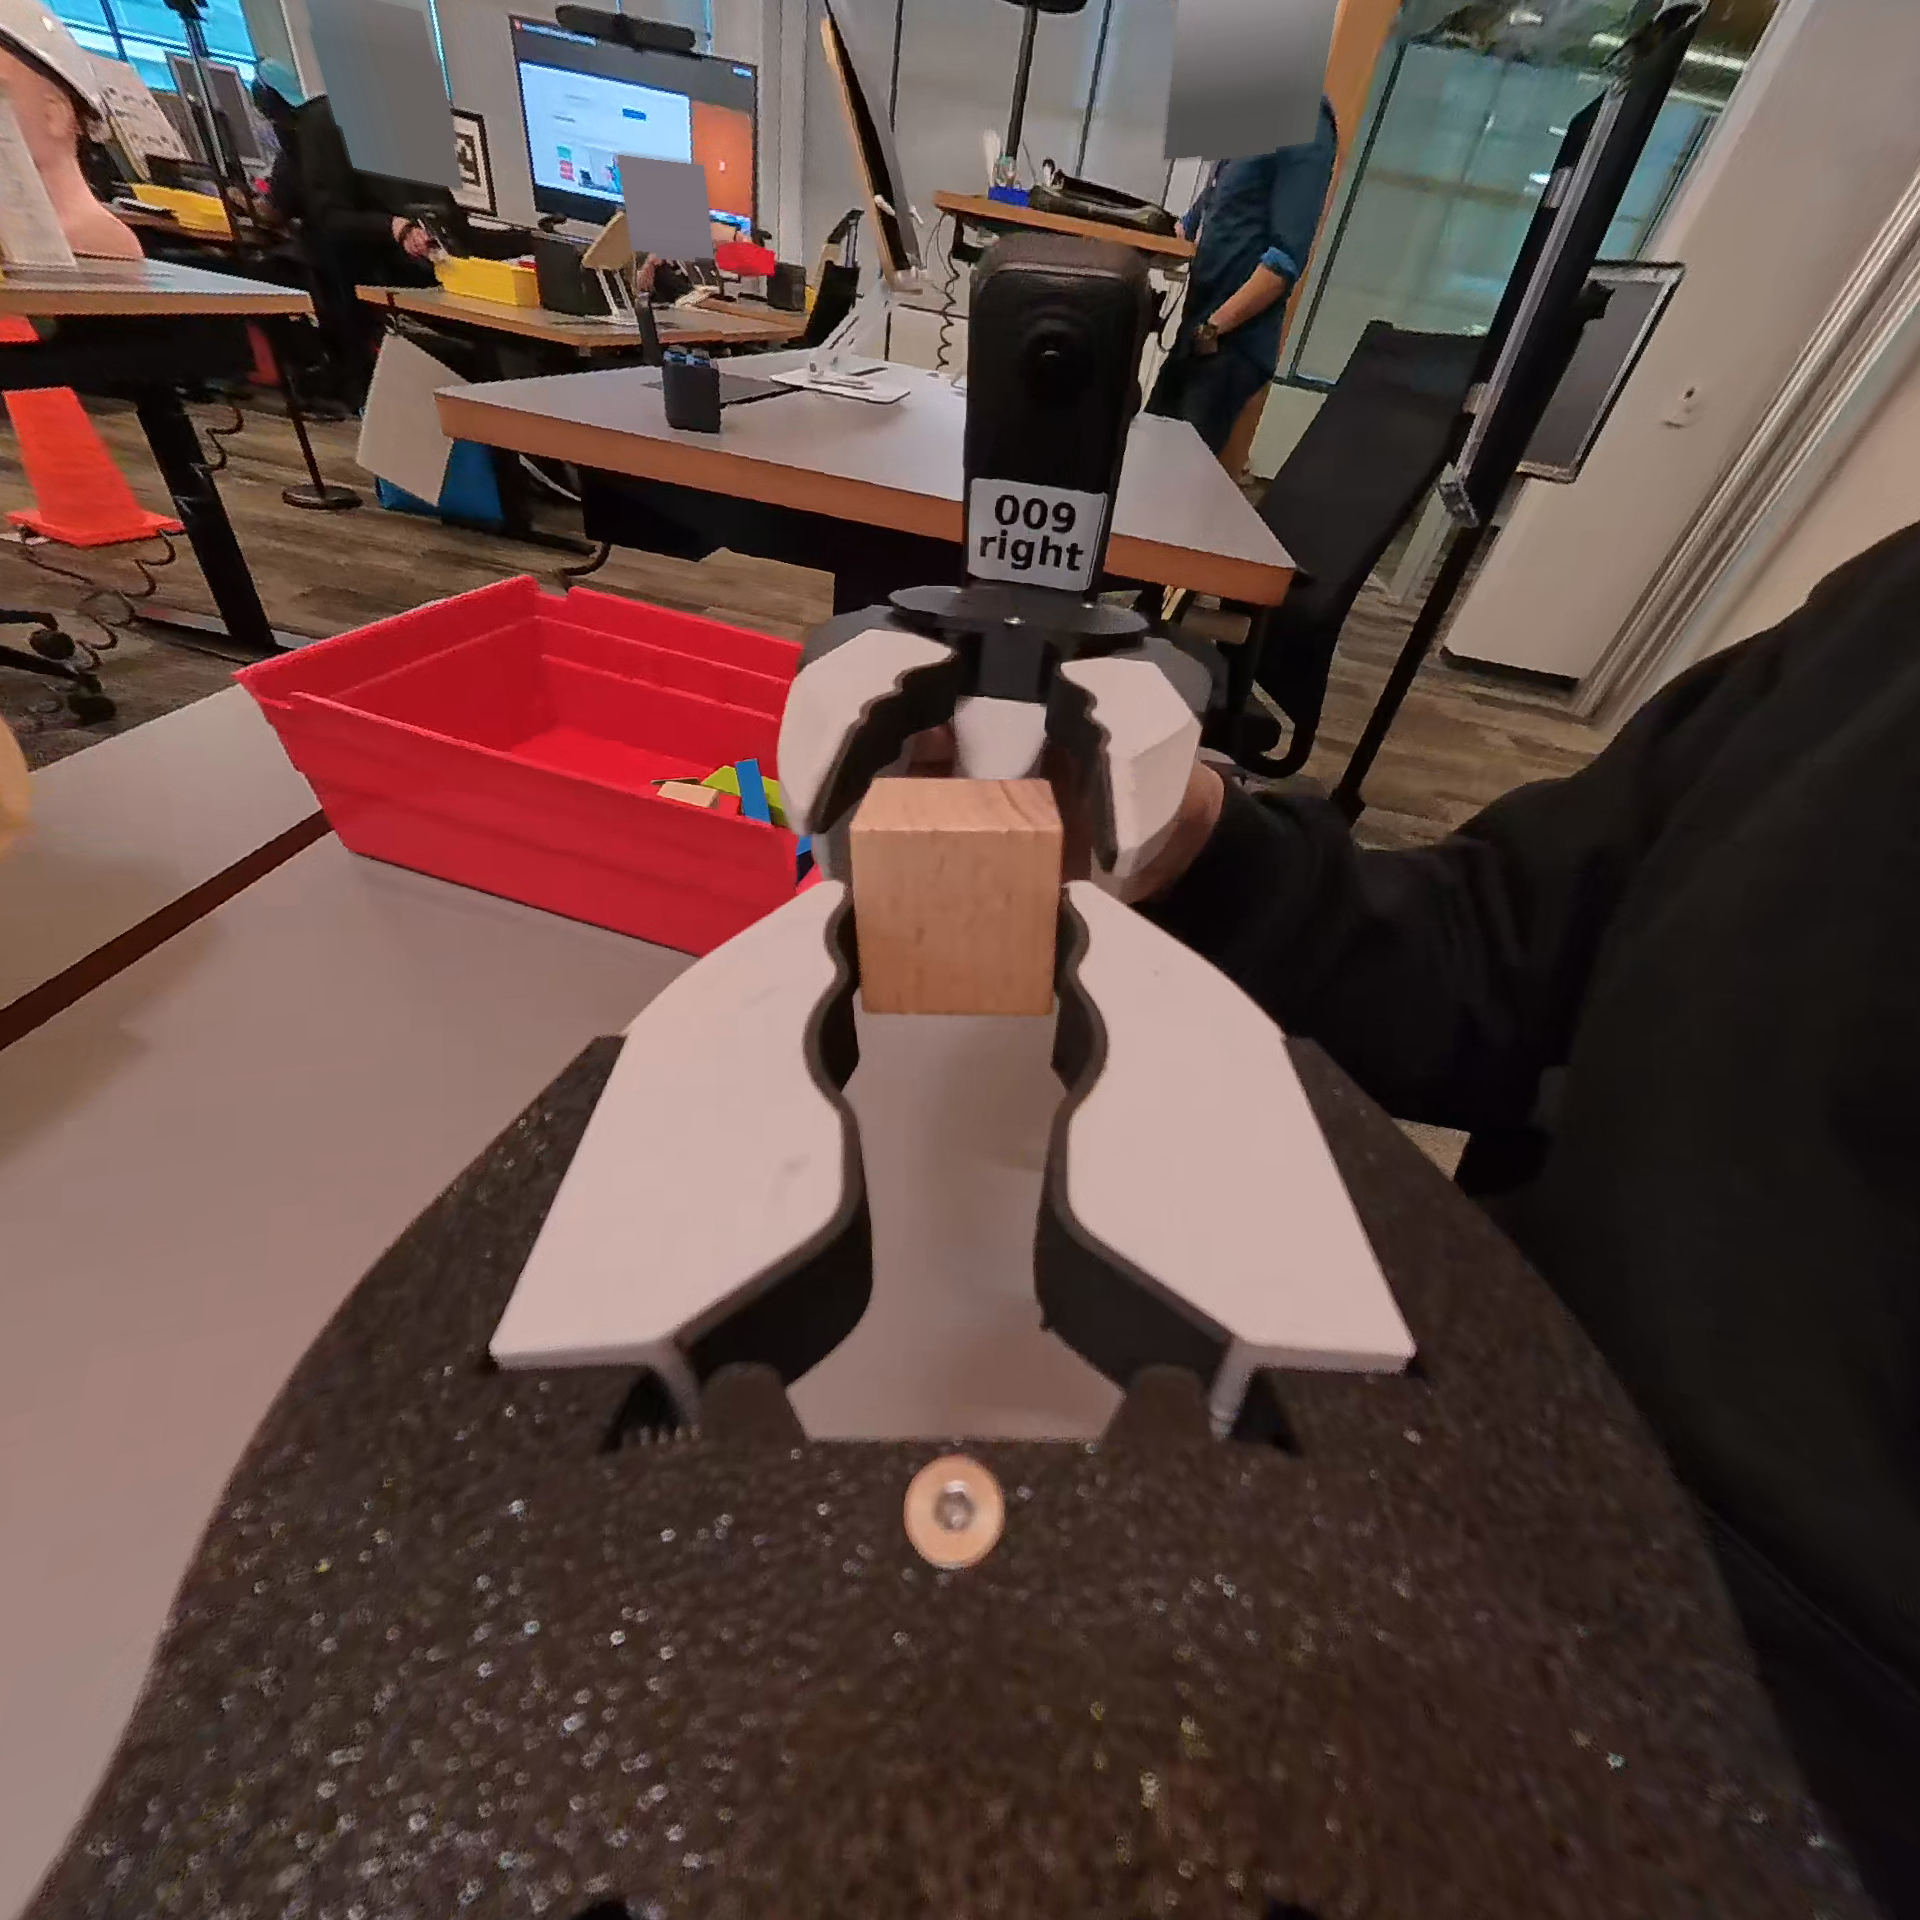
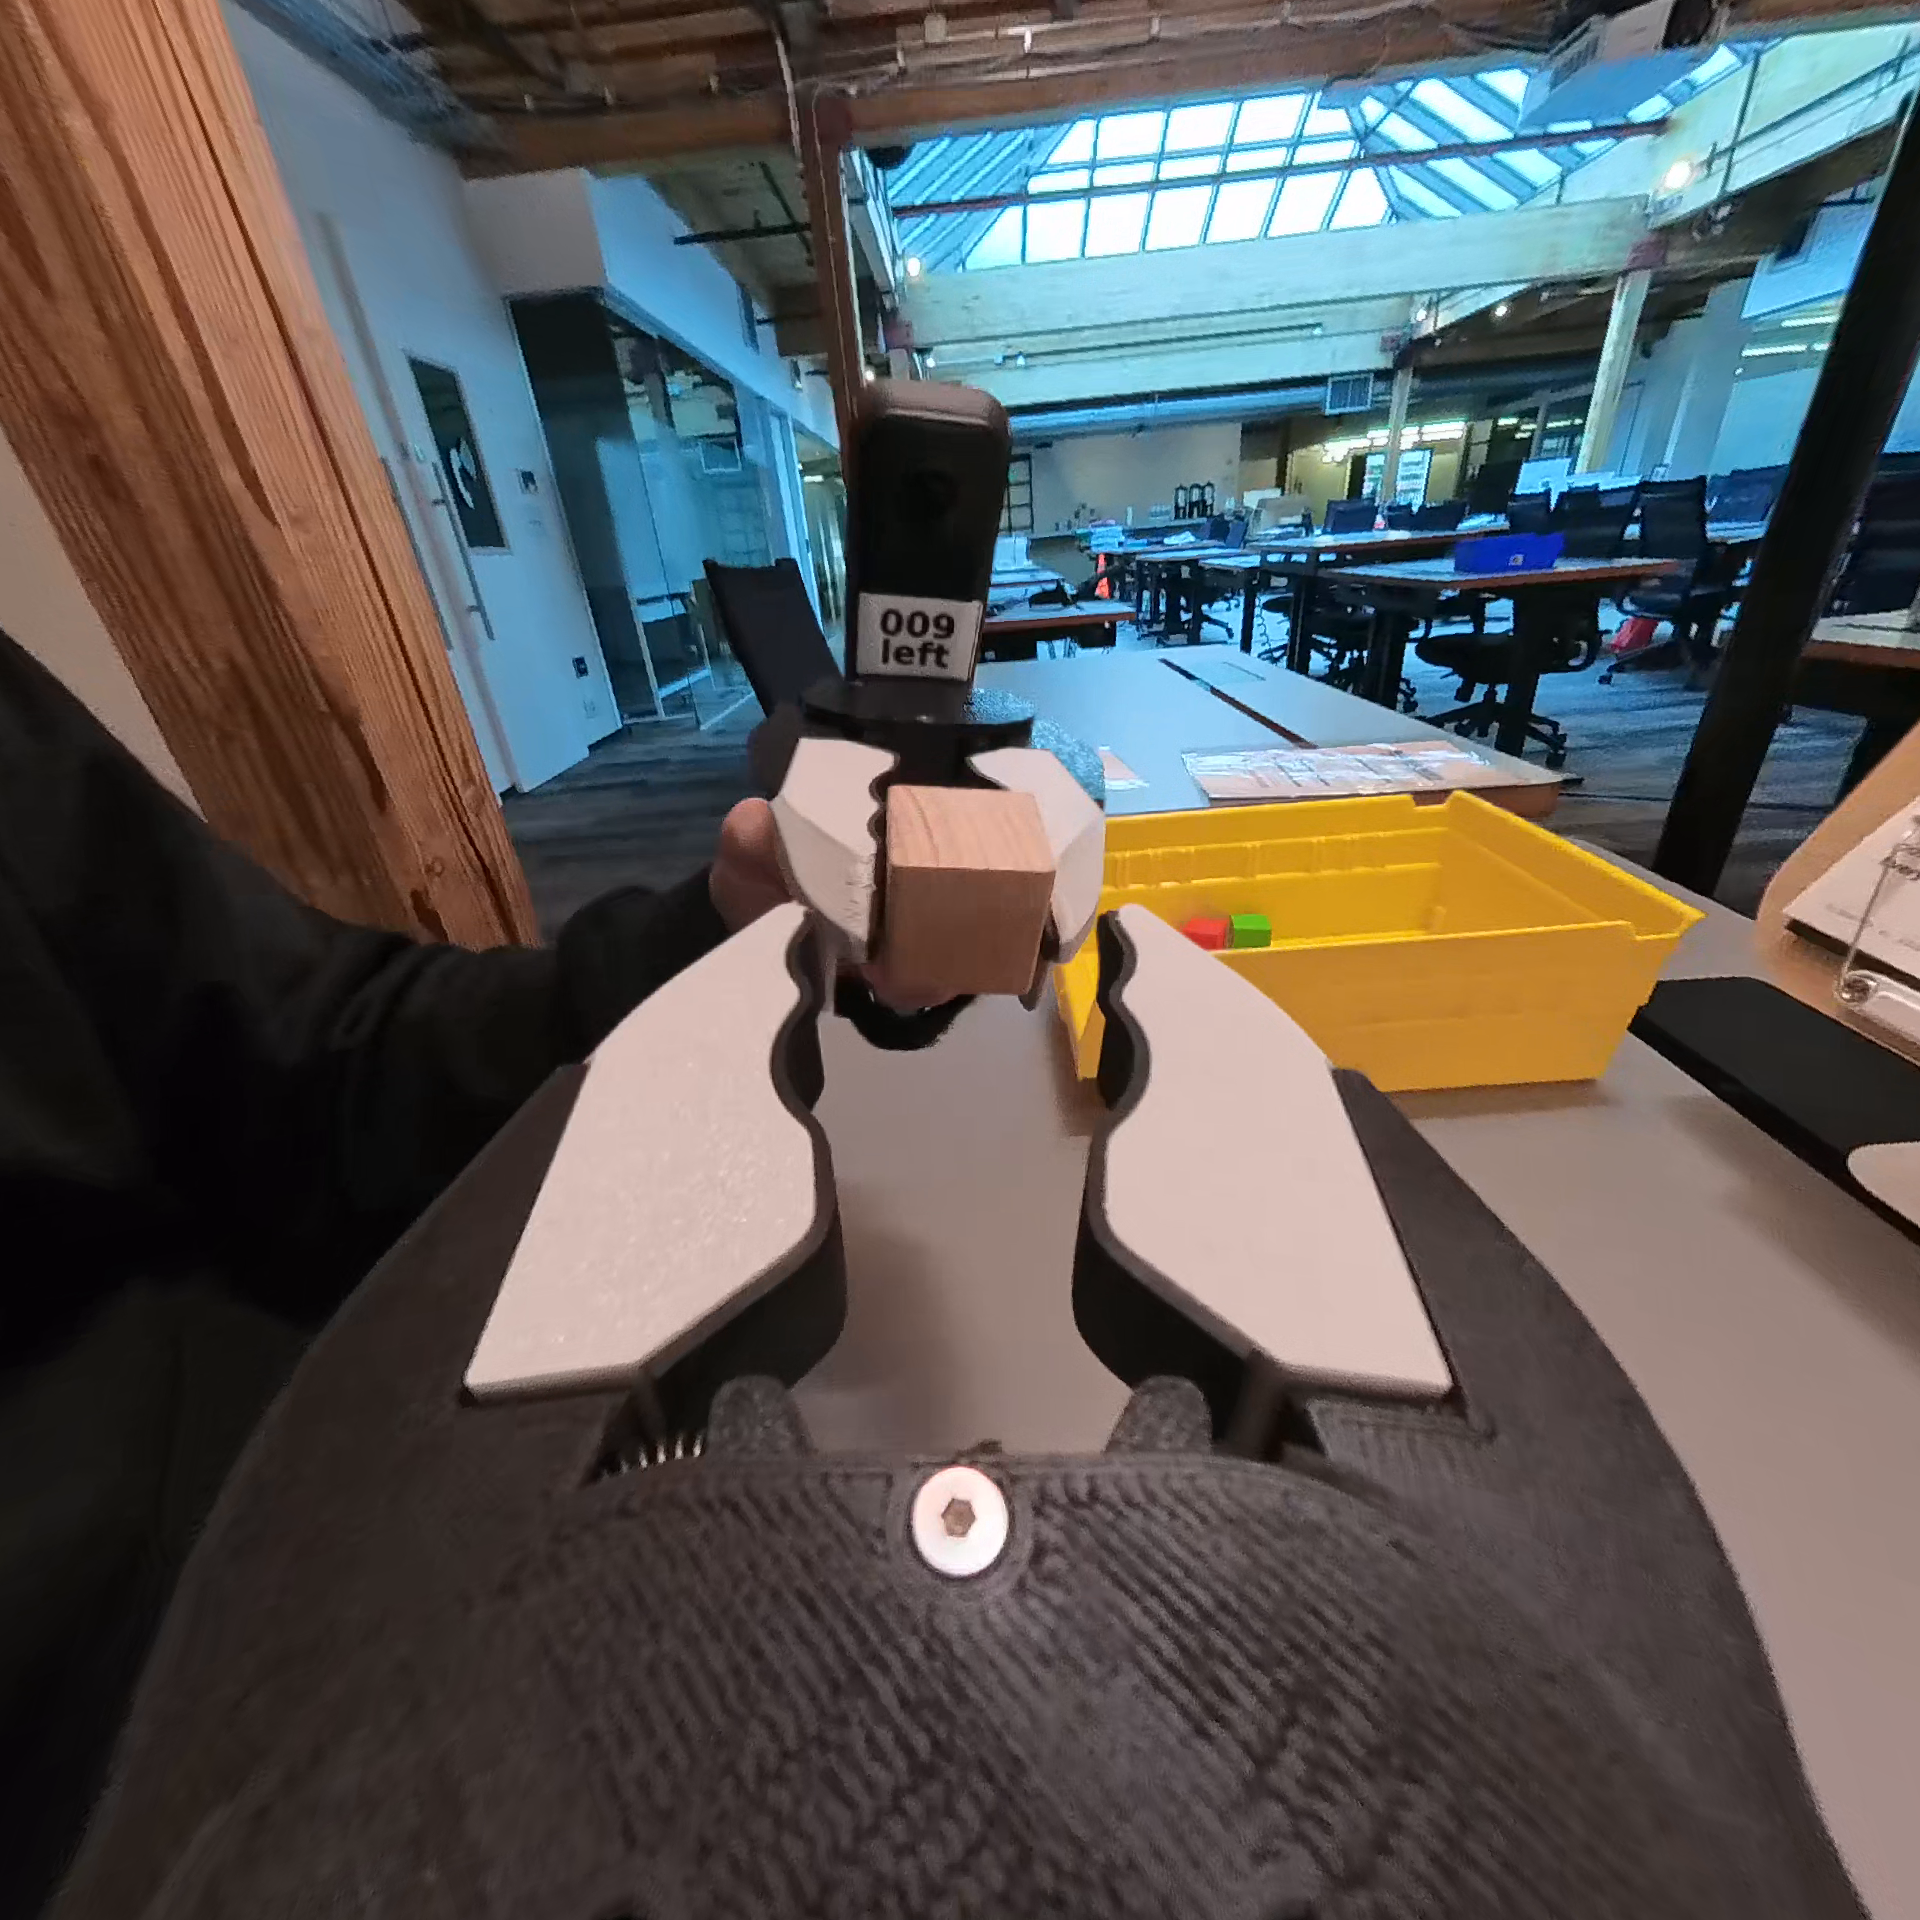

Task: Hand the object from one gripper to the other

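We hold the wooden cube (image 1: 956, 899) clamped in the left gripper (image 1: 956, 935), lifted clear of the table (image 1: 312, 1091) so the right gripper (image 2: 961, 971) can reach it (jaws spread, not touching). Red bin (image 1: 520, 769) sits far left.

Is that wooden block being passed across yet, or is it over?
One gripper has it: the left gripper clamps the wooden block between both pads. In hand: the right gripper faces it, fingers open, touching nothing. Whether a pass already happened cannot be told. The red bin and yellow bin sit by.
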{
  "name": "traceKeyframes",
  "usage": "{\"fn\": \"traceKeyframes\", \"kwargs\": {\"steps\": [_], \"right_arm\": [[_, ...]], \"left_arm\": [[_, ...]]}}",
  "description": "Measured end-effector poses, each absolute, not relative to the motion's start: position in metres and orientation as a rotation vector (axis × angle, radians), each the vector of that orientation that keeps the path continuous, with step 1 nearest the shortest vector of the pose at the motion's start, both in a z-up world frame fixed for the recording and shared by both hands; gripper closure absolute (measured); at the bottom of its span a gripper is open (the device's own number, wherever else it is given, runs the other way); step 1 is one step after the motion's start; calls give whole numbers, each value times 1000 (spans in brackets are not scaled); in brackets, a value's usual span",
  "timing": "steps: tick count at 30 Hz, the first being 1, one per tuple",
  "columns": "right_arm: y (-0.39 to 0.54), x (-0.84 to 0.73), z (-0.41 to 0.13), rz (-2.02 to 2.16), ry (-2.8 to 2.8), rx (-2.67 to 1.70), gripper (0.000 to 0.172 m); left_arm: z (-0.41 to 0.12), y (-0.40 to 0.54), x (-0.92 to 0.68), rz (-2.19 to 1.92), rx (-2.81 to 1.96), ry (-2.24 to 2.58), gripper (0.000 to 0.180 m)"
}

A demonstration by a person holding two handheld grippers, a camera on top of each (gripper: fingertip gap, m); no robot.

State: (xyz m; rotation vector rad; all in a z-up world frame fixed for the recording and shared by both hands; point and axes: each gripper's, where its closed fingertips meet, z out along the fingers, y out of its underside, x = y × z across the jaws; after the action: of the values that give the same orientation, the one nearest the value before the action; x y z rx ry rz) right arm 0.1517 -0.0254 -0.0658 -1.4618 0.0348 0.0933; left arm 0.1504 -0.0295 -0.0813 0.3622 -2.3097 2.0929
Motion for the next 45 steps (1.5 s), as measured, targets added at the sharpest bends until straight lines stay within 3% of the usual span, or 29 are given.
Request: {"fn": "traceKeyframes", "kwargs": {"steps": [7,12,15,22,25,32,34,36,45], "right_arm": [[-23,144,-64,100,-20,-1434,139],[-23,150,-67,64,-1,-1454,139],[-33,174,-72,-83,93,-1488,139],[-213,306,-114,-714,805,-1520,139],[-261,321,-139,-734,969,-1508,139],[-248,335,-178,-645,1045,-1573,139],[-246,339,-179,-662,1054,-1565,130],[-250,339,-174,-693,1056,-1541,125],[-250,329,-149,-720,1008,-1519,129]], "left_arm": [[-88,-41,143,2083,311,-2378,147],[-90,-41,152,2136,410,-2365,146],[-99,-34,170,2166,583,-2417,134],[-129,-15,179,2117,783,-2410,131],[-140,-11,182,2096,825,-2404,135],[-145,-9,186,2083,847,-2372,137],[-145,-7,187,2090,857,-2371,137],[-146,-5,188,2091,876,-2355,137],[-137,40,211,2103,1183,-2366,131]]}}
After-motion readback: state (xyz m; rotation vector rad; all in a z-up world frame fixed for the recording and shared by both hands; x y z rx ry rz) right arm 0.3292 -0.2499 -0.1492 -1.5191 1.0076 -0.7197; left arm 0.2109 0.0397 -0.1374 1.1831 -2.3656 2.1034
